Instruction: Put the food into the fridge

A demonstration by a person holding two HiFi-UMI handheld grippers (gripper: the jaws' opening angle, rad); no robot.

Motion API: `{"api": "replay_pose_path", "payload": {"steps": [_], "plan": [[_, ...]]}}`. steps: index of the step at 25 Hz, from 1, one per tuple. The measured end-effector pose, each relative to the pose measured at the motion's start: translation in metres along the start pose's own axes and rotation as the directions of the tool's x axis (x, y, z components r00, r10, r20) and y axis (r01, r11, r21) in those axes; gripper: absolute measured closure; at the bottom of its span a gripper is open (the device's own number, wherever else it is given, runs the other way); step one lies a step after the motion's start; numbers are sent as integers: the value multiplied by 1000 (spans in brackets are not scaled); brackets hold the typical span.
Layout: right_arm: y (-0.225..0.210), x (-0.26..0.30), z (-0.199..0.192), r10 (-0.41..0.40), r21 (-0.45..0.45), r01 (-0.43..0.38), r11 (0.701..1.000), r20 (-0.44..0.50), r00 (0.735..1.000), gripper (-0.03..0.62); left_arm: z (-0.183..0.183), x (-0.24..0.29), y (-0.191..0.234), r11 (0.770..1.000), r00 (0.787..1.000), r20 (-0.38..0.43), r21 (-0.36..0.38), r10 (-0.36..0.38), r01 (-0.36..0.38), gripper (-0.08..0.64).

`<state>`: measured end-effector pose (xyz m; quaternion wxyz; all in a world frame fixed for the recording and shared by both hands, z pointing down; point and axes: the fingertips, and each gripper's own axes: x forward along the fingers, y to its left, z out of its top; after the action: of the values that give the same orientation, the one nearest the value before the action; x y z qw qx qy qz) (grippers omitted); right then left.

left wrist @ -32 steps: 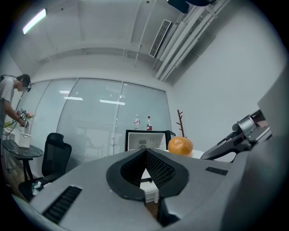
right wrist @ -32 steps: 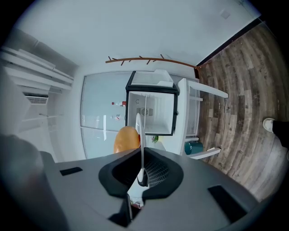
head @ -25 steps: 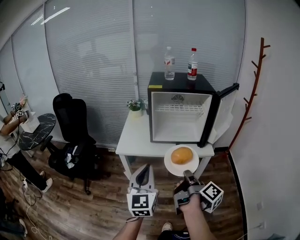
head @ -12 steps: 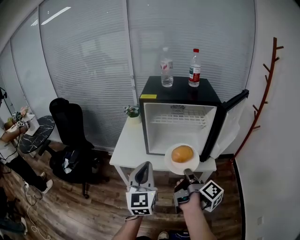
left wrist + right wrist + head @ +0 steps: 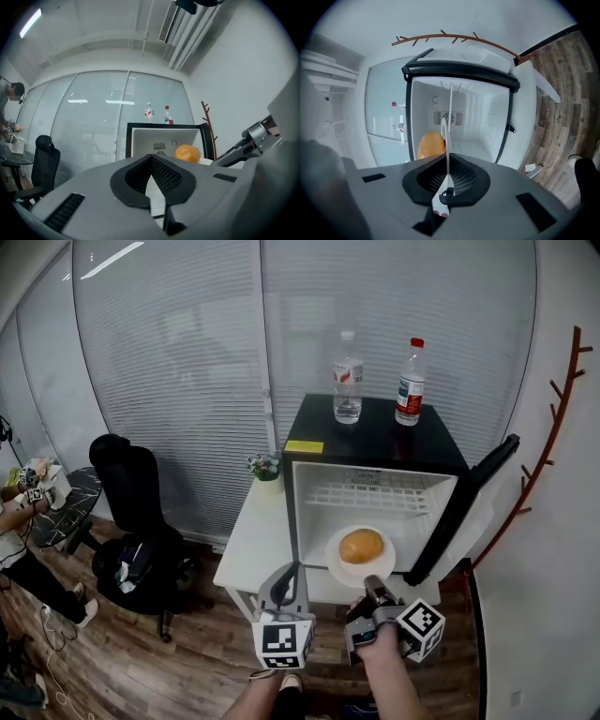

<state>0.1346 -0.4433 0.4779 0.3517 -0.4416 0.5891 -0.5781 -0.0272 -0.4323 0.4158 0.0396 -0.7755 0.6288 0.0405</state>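
Observation:
A black mini fridge stands open on a white table, its door swung out to the right and its white inside empty. My right gripper is shut on the near rim of a white plate that carries an orange-brown bun. The plate hangs level in front of the fridge opening. In the right gripper view the plate shows edge-on between the jaws of the right gripper, with the bun to its left. My left gripper is shut and empty, low and left of the plate.
Two water bottles stand on the fridge top. A small potted plant sits on the table beside the fridge. A black office chair and a person are at the left. A brown branch-shaped coat rack hangs on the right wall.
The fridge has come nearer and larger in view. The plate with the bun has moved from before the table edge up to the fridge opening. Both grippers kept their states.

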Motion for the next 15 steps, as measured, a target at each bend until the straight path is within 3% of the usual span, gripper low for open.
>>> {"api": "replay_pose_path", "payload": {"steps": [15], "plan": [[18, 132, -7, -39, -15, 40, 999, 47, 998, 557, -14, 98, 91, 999, 1000, -5, -38, -23, 22, 534]]}}
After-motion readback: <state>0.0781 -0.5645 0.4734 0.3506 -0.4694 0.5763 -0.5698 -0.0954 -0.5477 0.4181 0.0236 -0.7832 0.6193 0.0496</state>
